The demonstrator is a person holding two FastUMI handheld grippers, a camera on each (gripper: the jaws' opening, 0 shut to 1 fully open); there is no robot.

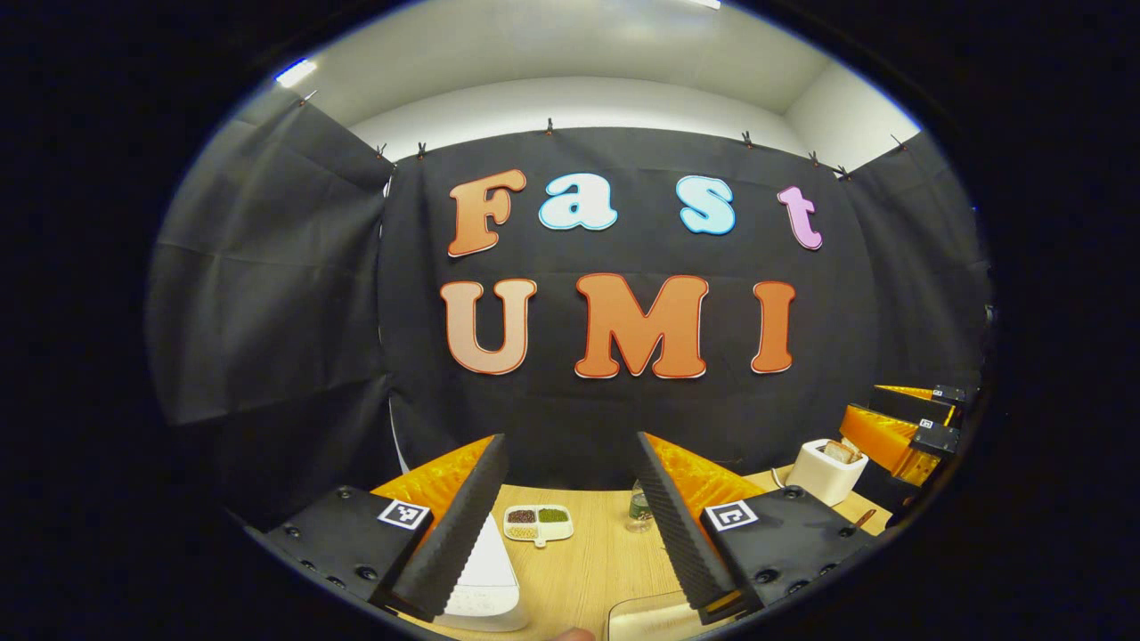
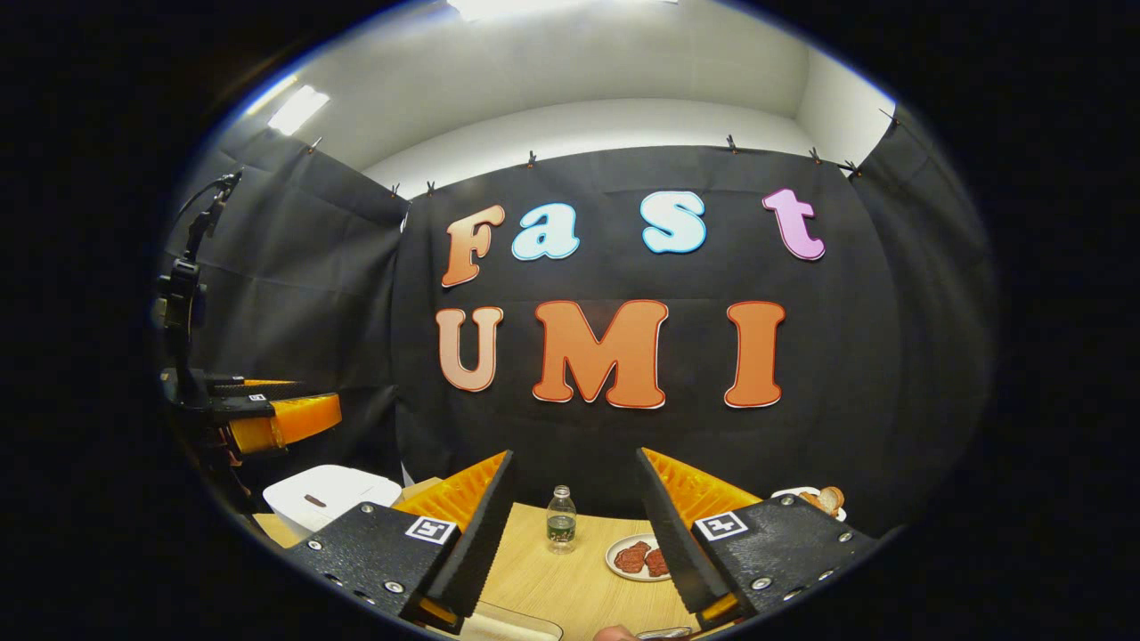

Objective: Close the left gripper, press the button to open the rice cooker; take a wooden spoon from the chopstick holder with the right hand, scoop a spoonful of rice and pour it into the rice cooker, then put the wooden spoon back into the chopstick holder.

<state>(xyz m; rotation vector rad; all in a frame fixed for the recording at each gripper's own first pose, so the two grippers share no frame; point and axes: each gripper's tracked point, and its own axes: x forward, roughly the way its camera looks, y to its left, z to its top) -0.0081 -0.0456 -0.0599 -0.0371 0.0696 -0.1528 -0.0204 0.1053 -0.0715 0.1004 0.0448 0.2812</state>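
Both claws are up above the bench right now, aimed at the booth's back wall more than at anything on the wood.

In the left gripper view the left claw (image 1: pixel 570 499) is spread wide with nothing between its fingers (image 1: pixel 454 525). Just under its left finger, at the near edge of the bench (image 1: pixel 588 561), sits the rice cooker (image 1: pixel 488 579), white, lid down as far as I can tell. Further back toward the far edge there's a small divided dish (image 1: pixel 538 523) with what look like beans or grains in three compartments, and a little clear bottle (image 1: pixel 639 509) beside it, partly hidden behind the right finger. Off toward the right-hand edge is a white toaster (image 1: pixel 826 470) with bread sticking out the top, and the right claw (image 1: pixel 908 427) hangs above it.

In the right gripper view the right claw (image 2: pixel 574 525) is wide open too, holding nothing. The same bottle (image 2: pixel 560 519) stands between its fingers near the far edge of the bench (image 2: pixel 570 579), with a plate of reddish slices (image 2: pixel 638 557) just to the right of it. The rice cooker (image 2: pixel 331 499) shows at the left, with the left claw (image 2: pixel 267 418) hanging above it. Another plate (image 2: pixel 815 499) with bread on it peeks out past the right finger.

Can't make out the chopstick holder or the wooden spoon for sure. There's a clear container (image 1: pixel 650 619) at the very bottom near edge, contents unreadable.
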